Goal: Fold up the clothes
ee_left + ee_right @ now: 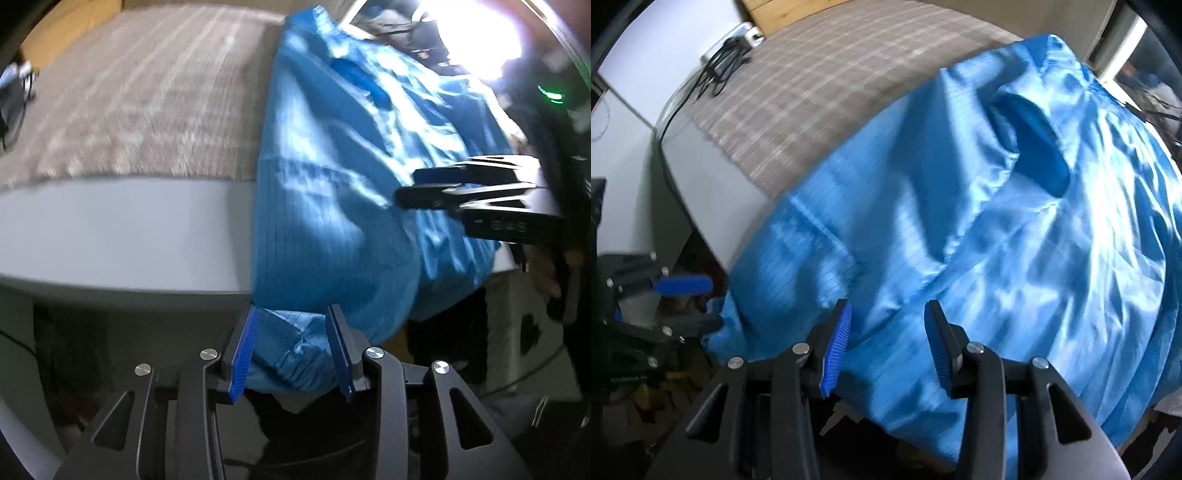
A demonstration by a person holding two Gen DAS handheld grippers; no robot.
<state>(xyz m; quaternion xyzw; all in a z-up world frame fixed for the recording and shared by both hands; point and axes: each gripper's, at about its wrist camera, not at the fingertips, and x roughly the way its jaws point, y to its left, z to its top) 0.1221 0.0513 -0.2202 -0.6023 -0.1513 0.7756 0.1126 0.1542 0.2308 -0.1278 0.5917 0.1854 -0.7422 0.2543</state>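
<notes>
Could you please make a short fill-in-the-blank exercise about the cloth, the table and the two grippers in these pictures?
1. The shiny garment is ____ in colour.
2. Part of the garment hangs over the ____ of the table.
3. Blue cloth sits between the fingers of the left gripper and the ____ gripper.
4. The table carries a ____ checked mat.

Missing words: blue; edge; right; brown

Shiny blue garment [979, 229] on a brown-and-white checked cloth [820, 85]

The garment carries a fine dark grid of lines and a darker blue collar [1038, 147]. Both grippers are black with blue ribbed pads [242, 354]; the table [122, 232] edge is pale grey.
</notes>
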